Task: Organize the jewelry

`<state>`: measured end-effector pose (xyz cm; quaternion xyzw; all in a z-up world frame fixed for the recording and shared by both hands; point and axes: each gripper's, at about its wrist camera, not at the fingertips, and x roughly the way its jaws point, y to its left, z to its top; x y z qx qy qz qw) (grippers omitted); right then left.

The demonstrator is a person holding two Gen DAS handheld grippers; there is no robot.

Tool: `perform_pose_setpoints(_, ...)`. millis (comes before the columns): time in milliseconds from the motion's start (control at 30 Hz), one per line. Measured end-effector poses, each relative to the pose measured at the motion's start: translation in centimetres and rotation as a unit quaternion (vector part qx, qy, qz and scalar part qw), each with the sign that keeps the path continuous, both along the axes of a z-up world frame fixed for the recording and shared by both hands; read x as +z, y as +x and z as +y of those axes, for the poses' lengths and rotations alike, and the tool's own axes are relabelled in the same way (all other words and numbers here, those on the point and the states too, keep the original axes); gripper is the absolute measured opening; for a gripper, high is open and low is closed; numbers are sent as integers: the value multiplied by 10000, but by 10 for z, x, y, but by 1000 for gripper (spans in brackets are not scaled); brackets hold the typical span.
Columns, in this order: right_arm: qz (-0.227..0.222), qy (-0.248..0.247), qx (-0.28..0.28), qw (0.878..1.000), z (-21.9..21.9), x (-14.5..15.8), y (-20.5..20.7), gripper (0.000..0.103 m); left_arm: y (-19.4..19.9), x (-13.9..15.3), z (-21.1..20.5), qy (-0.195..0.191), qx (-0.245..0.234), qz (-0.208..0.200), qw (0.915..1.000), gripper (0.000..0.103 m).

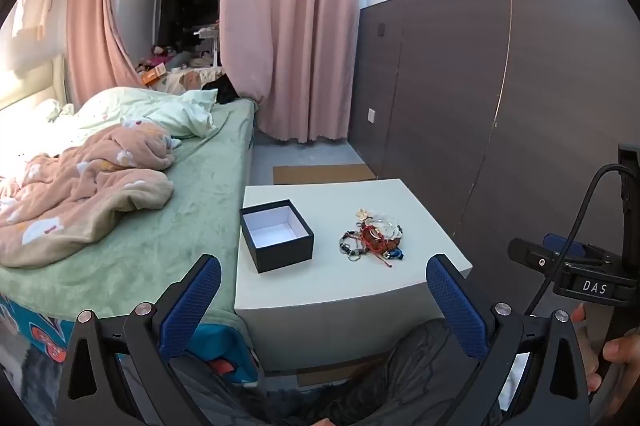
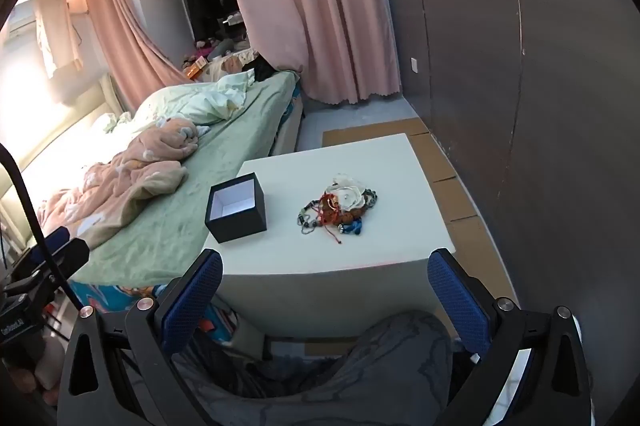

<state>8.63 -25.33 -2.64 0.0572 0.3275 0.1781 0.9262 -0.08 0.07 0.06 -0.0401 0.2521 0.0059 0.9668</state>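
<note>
A tangled pile of jewelry (image 1: pixel 372 238), with bead bracelets, red cord and clear bangles, lies on a white table (image 1: pixel 340 286). An open black box (image 1: pixel 276 236) with a white inside stands empty to its left. In the right wrist view the pile (image 2: pixel 338 207) and the box (image 2: pixel 236 207) show on the same table (image 2: pixel 360 250). My left gripper (image 1: pixel 322 290) is open and empty, short of the table's near edge. My right gripper (image 2: pixel 324 284) is open and empty too, also short of the near edge.
A bed (image 1: pixel 160 226) with a green sheet and a pink blanket (image 1: pixel 80 193) touches the table's left side. A dark panelled wall (image 1: pixel 500 105) runs along the right. Pink curtains (image 1: pixel 288 25) hang behind. Cardboard (image 2: pixel 452 185) lies on the floor. My knee (image 2: pixel 360 366) is below the table.
</note>
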Motion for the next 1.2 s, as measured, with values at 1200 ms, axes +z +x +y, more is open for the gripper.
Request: perform_pose_setpoints(1200, -183, -71, -8, 9998, -4, 9, -6, 103, -11, 9, 2, -44, 113, -121, 9999, 102)
